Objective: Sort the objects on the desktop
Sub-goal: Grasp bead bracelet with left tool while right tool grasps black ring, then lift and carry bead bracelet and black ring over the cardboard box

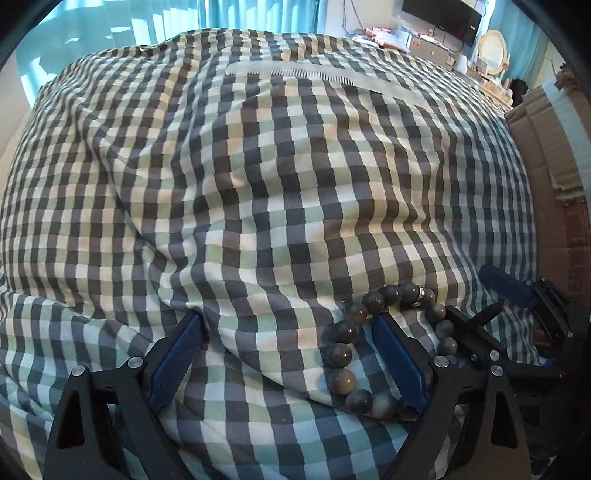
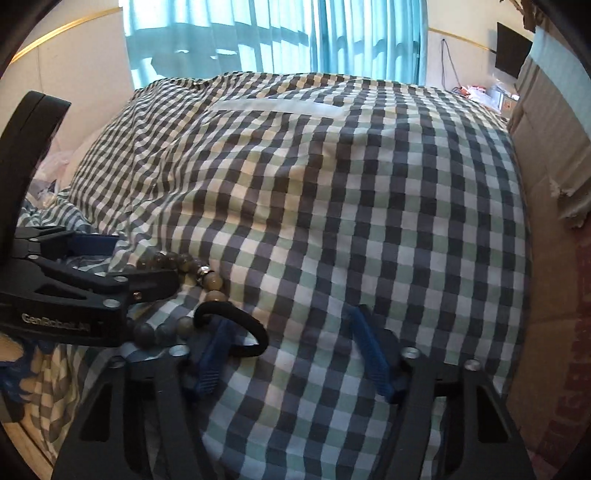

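Note:
A bracelet of grey-brown beads lies on the checked cloth, looped around the right finger of my left gripper, which is open. It also shows in the right wrist view, beside the left gripper's black body. A black hair tie is looped around the left finger of my right gripper, which is open. A pale translucent comb lies far back on the cloth; it also shows in the right wrist view.
A cardboard box stands along the right edge; it also shows in the right wrist view. Teal curtains hang behind. A dark screen and cluttered shelf sit at the far right. The cloth is rumpled into folds.

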### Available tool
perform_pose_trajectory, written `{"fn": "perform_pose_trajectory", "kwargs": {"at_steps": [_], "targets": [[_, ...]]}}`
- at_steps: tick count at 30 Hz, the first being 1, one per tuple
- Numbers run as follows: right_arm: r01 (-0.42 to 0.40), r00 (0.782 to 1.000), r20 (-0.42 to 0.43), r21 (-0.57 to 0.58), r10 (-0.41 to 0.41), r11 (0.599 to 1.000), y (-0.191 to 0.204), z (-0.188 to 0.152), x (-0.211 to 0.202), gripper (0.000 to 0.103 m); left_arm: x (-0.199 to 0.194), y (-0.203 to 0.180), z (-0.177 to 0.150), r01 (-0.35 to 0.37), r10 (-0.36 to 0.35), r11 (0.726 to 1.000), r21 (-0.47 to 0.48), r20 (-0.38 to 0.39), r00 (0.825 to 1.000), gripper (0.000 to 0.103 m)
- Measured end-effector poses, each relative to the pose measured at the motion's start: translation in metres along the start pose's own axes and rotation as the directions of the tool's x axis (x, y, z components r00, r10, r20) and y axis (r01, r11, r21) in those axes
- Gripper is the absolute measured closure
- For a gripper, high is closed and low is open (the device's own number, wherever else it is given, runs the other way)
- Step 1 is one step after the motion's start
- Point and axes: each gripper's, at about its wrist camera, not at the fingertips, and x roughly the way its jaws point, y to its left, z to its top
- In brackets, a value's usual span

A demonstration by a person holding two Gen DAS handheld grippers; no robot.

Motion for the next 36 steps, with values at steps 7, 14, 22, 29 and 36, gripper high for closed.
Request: {"fn": "perform_pose_trajectory", "kwargs": {"at_steps": [7, 14, 22, 29, 36], "targets": [[-0.023, 1.000, 0.020, -0.026, 0.023, 0.999, 0.009, 0.001, -0.006, 0.097, -0.008, -0.020, -0.009, 0.036, -0.040, 0.997, 0.067, 0.058, 0.998, 0.062], [0.000, 0.998, 0.067, -0.011, 0.001, 1.000, 0.007, 0.002, -0.028, 0.098, -0.028, -0.030, -0.015, 0.053, -0.063, 0.995, 0.086, 0.115, 0.991, 0.090], [0.019, 0.986, 0.165, -0.011, -0.017, 1.000, 0.010, 0.013, -0.072, 0.098, -0.064, -0.030, -0.010, 0.153, -0.167, 0.984, 0.088, 0.186, 0.968, 0.092], [0.058, 0.965, 0.258, -0.028, -0.049, 0.998, 0.021, 0.025, -0.114, 0.098, -0.104, -0.053, 0.003, 0.149, -0.182, 0.979, 0.138, 0.276, 0.944, 0.092], [0.085, 0.935, 0.348, -0.039, -0.066, 0.996, 0.029, 0.032, -0.162, 0.098, -0.170, -0.054, 0.000, 0.133, -0.189, 0.979, 0.157, 0.427, 0.884, 0.092]]}}
